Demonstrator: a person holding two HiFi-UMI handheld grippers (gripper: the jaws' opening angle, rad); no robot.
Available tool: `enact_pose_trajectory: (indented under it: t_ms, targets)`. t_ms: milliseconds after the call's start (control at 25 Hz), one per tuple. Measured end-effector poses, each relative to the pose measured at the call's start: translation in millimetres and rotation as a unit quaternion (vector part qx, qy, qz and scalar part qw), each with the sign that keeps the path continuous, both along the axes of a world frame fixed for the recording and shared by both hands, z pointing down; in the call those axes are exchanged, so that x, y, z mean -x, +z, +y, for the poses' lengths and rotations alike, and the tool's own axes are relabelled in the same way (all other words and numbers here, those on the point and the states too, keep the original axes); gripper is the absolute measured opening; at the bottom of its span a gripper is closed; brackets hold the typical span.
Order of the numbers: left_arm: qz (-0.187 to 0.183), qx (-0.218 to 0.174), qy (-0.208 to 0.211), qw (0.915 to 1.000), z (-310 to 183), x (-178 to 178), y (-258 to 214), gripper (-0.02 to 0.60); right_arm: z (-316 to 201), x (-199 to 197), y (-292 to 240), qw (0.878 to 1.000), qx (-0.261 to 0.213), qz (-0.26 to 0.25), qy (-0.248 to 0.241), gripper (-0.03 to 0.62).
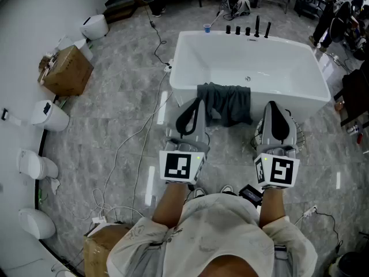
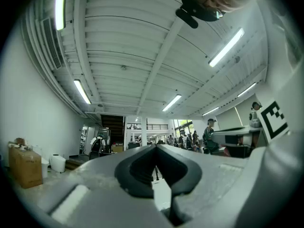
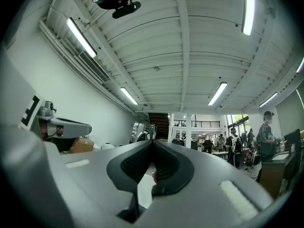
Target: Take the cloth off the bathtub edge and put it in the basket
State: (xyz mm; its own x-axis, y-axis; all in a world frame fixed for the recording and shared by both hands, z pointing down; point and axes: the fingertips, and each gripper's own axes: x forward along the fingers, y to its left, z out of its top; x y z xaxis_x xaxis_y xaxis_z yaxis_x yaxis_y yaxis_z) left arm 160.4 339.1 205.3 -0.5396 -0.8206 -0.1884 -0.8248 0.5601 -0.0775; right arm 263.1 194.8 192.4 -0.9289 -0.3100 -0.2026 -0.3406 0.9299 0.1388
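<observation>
Centre-frame, grey left gripper (image 1: 199,104) and right gripper (image 1: 271,106), both closed and empty, could nudge the draped dark-grey cloth (image 1: 229,105) into the white bathtub (image 1: 180,68).

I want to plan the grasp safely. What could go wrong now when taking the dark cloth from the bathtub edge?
1. The left gripper and right gripper both have shut fingers; pushing forward like this may shove the cloth into the bathtub.
2. The wire basket sits mostly hidden under the right gripper, so the drop might miss.
</observation>
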Motion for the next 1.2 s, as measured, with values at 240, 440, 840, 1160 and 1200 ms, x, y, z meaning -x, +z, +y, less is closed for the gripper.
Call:
enact_pose_trajectory:
  t_ms: [240,440,840,1160,1200]
  targets:
    - [0.001,-0.003,0.007,1.0,-18,-3,-1,0.0,-16,-4,1,1.0,0.002,-0.009,0.008,0.002]
    - [0.004,0.005,0.009,0.9999,-35,-5,2,0.0,-32,-6,6,1.0,0.012,-0.011,0.009,0.002]
    - [0.019,0.011,0.03,0.9993,-68,-7,11,0.0,-65,-3,17,0.999,0.044,-0.028,0.003,0.002]
    - [0.023,0.02,0.023,0.9993,-121,-20,23,0.0,-125,-20,36,0.997,0.067,-0.026,0.003,0.002]
    - [0.023,0.02,0.023,0.9993,-127,-21,23,0.0,-133,-22,37,0.997,0.069,-0.028,0.003,0.002]
